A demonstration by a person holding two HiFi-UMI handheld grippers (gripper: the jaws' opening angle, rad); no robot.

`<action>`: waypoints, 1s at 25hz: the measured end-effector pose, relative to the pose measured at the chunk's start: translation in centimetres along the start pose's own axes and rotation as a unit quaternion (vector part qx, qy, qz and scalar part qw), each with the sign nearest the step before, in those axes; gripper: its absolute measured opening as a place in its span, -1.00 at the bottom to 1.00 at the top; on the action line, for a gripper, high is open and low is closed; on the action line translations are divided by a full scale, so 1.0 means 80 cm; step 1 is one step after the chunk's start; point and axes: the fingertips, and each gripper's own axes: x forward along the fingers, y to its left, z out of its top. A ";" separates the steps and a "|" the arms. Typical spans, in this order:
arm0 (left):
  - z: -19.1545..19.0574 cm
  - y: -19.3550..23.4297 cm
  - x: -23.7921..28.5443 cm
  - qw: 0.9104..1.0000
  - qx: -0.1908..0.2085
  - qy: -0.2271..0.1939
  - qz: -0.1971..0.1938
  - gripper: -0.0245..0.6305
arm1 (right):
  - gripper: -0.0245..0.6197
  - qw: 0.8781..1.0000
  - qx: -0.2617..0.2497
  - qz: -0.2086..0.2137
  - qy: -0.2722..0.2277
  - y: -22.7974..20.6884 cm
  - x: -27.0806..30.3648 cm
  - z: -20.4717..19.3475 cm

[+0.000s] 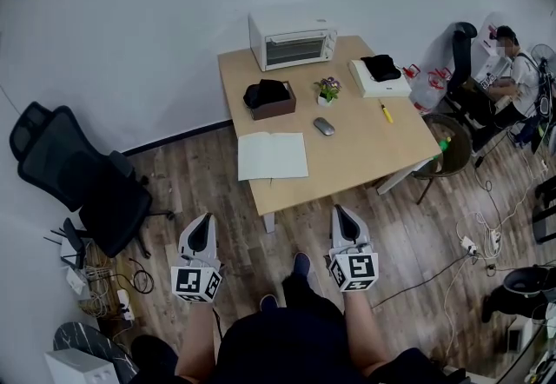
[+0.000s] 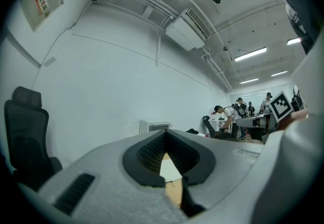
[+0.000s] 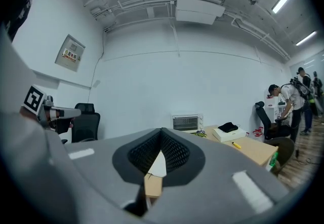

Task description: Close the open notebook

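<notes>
The open notebook [image 1: 272, 155] lies flat with its white pages up, at the near left edge of the wooden table [image 1: 365, 143]. Both grippers are held low in front of the table, short of its near edge, and point at it. My left gripper [image 1: 206, 219] is shut and holds nothing. My right gripper [image 1: 340, 211] is also shut and holds nothing. In the left gripper view the jaws of the left gripper [image 2: 164, 132] meet at their tips, and a strip of the notebook [image 2: 169, 167] shows in the gap below. The right gripper [image 3: 162, 131] frames the notebook [image 3: 158, 164] in the same way.
On the table stand a white toaster oven [image 1: 293, 39], a brown box [image 1: 273, 102] with a black item, a small plant [image 1: 327, 89], a mouse [image 1: 323, 126], a white box [image 1: 380, 78] and a yellow pen [image 1: 386, 113]. A black office chair [image 1: 78, 178] stands at the left. A person [image 1: 517, 69] sits at the far right.
</notes>
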 end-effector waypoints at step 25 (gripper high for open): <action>-0.024 0.033 0.143 1.000 -0.001 0.014 0.021 -0.95 | -0.90 0.999 -0.004 0.035 0.017 -0.068 0.154 -0.001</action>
